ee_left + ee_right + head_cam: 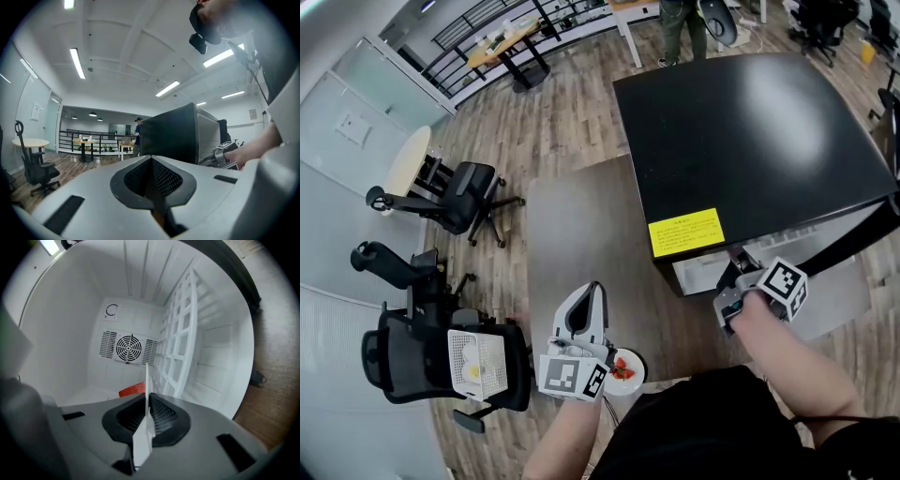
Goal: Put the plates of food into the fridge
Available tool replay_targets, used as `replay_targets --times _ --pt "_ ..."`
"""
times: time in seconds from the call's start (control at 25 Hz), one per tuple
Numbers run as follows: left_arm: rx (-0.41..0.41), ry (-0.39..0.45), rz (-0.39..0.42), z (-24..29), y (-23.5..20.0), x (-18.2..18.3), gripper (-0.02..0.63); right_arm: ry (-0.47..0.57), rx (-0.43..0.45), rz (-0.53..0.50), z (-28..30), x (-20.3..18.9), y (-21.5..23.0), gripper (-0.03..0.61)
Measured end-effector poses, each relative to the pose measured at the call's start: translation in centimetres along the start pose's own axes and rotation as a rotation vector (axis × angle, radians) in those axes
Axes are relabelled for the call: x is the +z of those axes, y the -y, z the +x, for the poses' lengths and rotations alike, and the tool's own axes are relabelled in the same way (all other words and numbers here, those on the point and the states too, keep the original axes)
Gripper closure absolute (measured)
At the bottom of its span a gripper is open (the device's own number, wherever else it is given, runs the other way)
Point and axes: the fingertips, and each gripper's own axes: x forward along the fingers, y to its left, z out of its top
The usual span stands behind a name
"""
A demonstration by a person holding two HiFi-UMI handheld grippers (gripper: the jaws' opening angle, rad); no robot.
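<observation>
- Fridge (741, 131), black with a yellow label (685, 231) on top, stands straight ahead of the right claw (739, 274), whose tips reach into its open front.
- Right claw (147, 401) is clamped on the rim of a white plate (142, 441), seen edge-on between its jaws; red food (132, 389) shows on the plate just past the tips.
- Beyond the tips lie the fridge's white back wall and a round fan grille (128, 348). A white wire rack (180, 348) runs close alongside the plate's edge, with little room between them.
- Left claw (595, 292) points towards the fridge over a grey surface (581, 216), well short of it. Its jaws (152, 176) are pressed together with no plate between them.
- Second plate (635, 359), carrying red pieces, sits just beside the left claw's marker cube, behind its tips; whether it rests on the grey surface I cannot tell.
- Two black office chairs (459, 197) (422, 352) stand off to the left claw's outer side, and a person (137, 136) stands far ahead by some tables.
</observation>
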Motion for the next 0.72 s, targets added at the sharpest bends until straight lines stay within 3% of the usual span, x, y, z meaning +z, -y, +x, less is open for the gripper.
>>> replay_targets --times 0.56,0.64,0.72 --pt "0.020 -0.002 -0.012 -0.7 0.2 -0.4 0.611 0.009 -0.028 0.028 0.4 0.0 -0.7 0.558" --pt "0.021 -0.001 -0.010 -0.7 0.2 -0.3 0.611 0.007 -0.031 0.014 0.5 0.1 -0.9 0.536" --pt "0.022 -0.002 -0.006 -0.7 0.1 -0.4 0.611 0.006 -0.027 0.004 0.7 0.0 -1.3 0.458"
